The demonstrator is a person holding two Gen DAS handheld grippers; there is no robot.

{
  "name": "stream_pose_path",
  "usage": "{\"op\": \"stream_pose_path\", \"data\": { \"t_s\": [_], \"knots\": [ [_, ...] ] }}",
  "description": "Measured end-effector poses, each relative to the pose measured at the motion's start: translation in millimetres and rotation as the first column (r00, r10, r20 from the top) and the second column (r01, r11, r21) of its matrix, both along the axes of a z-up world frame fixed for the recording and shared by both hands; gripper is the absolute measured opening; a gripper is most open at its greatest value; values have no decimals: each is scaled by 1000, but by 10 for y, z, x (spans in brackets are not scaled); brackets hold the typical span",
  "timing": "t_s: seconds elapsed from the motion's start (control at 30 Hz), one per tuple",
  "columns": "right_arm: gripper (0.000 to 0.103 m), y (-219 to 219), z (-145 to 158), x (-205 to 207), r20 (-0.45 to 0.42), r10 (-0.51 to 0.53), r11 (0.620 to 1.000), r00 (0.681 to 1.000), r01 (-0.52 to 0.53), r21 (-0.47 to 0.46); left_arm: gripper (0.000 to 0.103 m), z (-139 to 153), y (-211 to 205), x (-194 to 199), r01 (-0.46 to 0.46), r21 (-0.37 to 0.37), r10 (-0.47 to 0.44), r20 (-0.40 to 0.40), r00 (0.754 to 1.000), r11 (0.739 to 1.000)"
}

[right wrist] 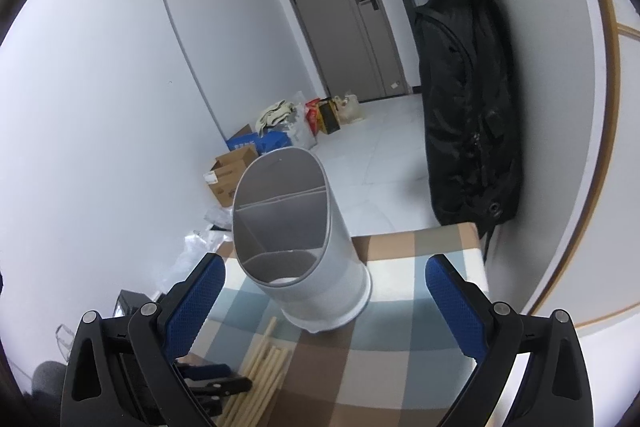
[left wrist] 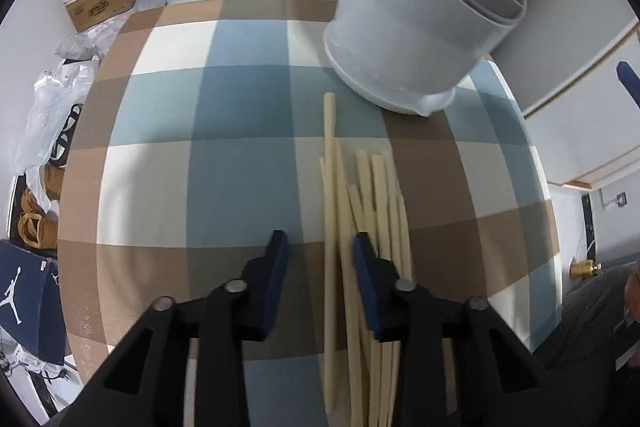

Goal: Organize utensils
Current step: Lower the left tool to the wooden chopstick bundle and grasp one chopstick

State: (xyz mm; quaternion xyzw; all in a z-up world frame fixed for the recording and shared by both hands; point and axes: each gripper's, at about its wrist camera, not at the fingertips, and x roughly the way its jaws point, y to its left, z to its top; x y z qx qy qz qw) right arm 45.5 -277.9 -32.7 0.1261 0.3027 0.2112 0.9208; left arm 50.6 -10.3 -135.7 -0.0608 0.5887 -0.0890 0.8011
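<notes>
The chopsticks [left wrist: 362, 227] lie in a loose, crossed bundle on the checked tablecloth [left wrist: 224, 155], their far ends pointing toward the grey utensil holder [left wrist: 420, 27] that stands near the back of the table. The holder has inner dividers, and I see no utensil in it yet.

My worry is the pick. The sticks overlap and fan out, so if I close the left gripper [left wrist: 320, 247] where it is now, I think I may catch only one or two, or pinch them at an angle so they scissor and slip out. A pull on one stick could also drag the others toward the near edge of the table. Later, a long stick held near one end may swing and knock the holder's rim; the holder is tall and could tip.

Relative to the left fingers: they are apart, with nothing between the pads. The longest stick runs through the gap between them, closer to the right finger [left wrist: 366, 267], while most of the bundle passes under and beyond that right finger, outside the gap. I cannot tell if the fingers touch the sticks or hover above.

The right gripper [right wrist: 324, 291] is wide open and empty, held above the table, with the holder framed between its fingers but well ahead of them.
</notes>
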Motion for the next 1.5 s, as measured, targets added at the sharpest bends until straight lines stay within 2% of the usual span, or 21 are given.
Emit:
{"op": "stream_pose_path", "data": {
  "t_s": [0.13,0.33,0.43,0.5,0.7,0.93,1.03,1.1,1.17,1.5],
  "knots": [
    [101,20,-2,18,0,10,1000,1000,-10,8,10,-3,12,-3,-18,-6,18,8,1000,1000],
    [101,63,-37,52,-18,23,1000,1000,-23,19,3,-2,64,-37,-52,-73,52,-7,999,996],
    [101,96,-45,53,-21,27,999,999,-27,20,2,-8,93,-30,-53,-25,53,9,999,998],
    [101,116,-43,51,-17,29,999,999,-29,14,1,-5,117,-41,-64,-36,64,3,998,997],
    [101,173,-68,54,-23,37,999,999,-37,5,1,-31,225,24,-99,22,99,12,995,995],
    [101,227,-48,28,-12,45,999,999,-45,5,3,-42,149,78,-78,115,74,34,997,990],
    [101,225,-52,26,-9,46,999,999,-46,4,9,-35,181,131,-86,130,82,41,996,988],
    [101,222,-53,24,-11,43,999,999,-43,5,22,-20,167,158,-88,109,84,41,996,990],
    [101,212,-54,24,-15,42,999,999,-41,14,40,-10,172,204,-87,130,81,50,995,988],
    [101,103,-48,99,-32,30,999,999,-29,44,42,-100,306,485,-120,136,106,110,988,983]
  ]
}}
